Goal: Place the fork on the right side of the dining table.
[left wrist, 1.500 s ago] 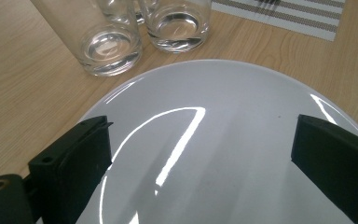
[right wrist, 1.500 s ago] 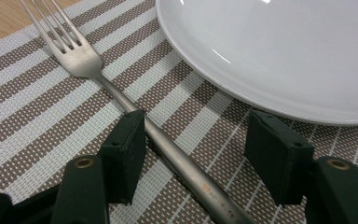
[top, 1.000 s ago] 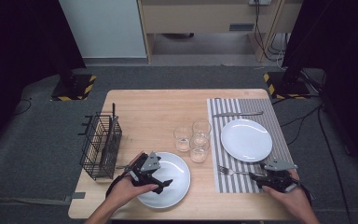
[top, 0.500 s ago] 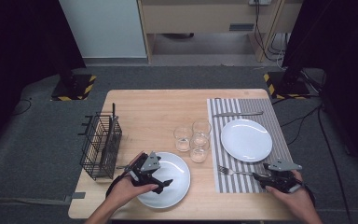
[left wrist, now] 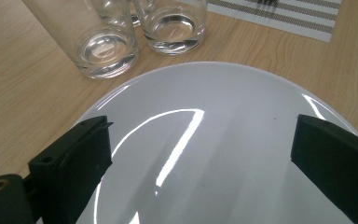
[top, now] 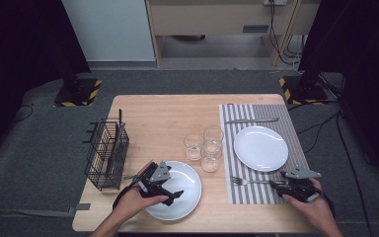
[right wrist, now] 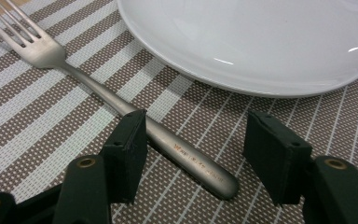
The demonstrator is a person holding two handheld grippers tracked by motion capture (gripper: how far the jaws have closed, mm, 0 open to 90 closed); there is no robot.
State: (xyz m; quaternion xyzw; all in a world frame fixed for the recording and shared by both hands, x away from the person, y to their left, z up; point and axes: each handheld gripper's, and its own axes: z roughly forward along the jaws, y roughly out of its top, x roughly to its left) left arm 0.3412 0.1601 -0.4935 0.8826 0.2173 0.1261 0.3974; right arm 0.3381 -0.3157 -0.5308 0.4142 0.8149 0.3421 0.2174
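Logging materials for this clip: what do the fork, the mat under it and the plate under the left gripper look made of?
Fork: brushed metal, probably stainless steel, with a dull grey sheen and a stamped handle. Mat: woven, likely vinyl or fabric, given its visible mesh in brown and white stripes. Plate: glazed white ceramic, judging by its sharp glossy reflections.

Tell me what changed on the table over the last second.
Little changed. The right gripper shifted slightly along the fork, its open jaws either side of the handle without clamping it. The left gripper kept hovering, jaws open, over the near plate. Glasses, basket and placemat stayed put.
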